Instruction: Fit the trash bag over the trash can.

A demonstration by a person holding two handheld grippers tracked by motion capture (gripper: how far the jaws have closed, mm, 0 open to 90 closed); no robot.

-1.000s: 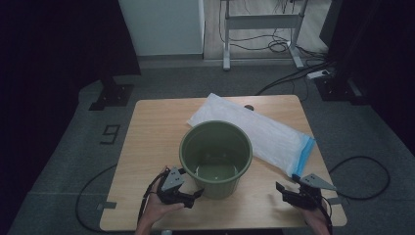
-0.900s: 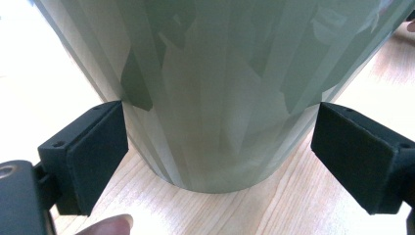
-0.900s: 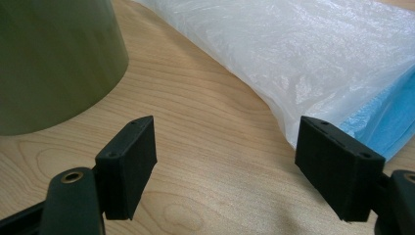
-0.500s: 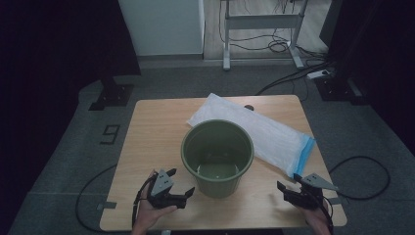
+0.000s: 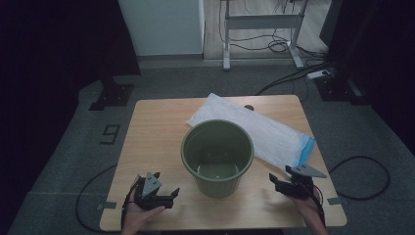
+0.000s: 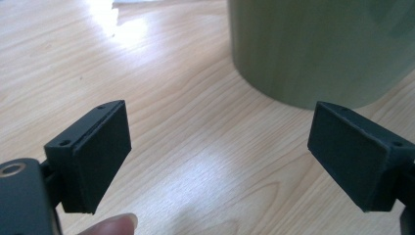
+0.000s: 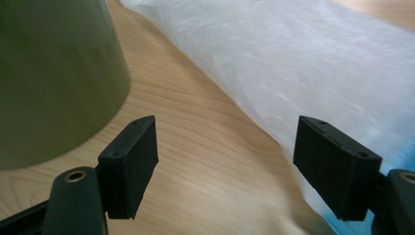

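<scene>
A green plastic bucket point(image 5: 218, 156) stands upright and empty in the middle of the wooden table point(image 5: 151, 132). Behind it lies a flat white plastic bag point(image 5: 264, 129) with a blue end, angled from the back centre toward the right edge. My left gripper point(image 5: 169, 196) rests open at the front left, apart from the bucket point(image 6: 313, 49), with bare wood between its jaws. At the front right my right gripper point(image 5: 275, 182) is open too, with the bucket wall point(image 7: 54, 83) to its left and the bag point(image 7: 313, 63) ahead and to its right.
A small dark round thing point(image 5: 249, 107) sits at the table's back edge by the bag. Cables point(image 5: 359, 171) trail on the grey floor around the table. A metal stand point(image 5: 262, 29) and a dark post base point(image 5: 111, 93) lie beyond the table.
My left gripper has drawn back from the bucket's left side toward the front left corner. The right gripper has barely moved. Bucket and bag stay put.
</scene>
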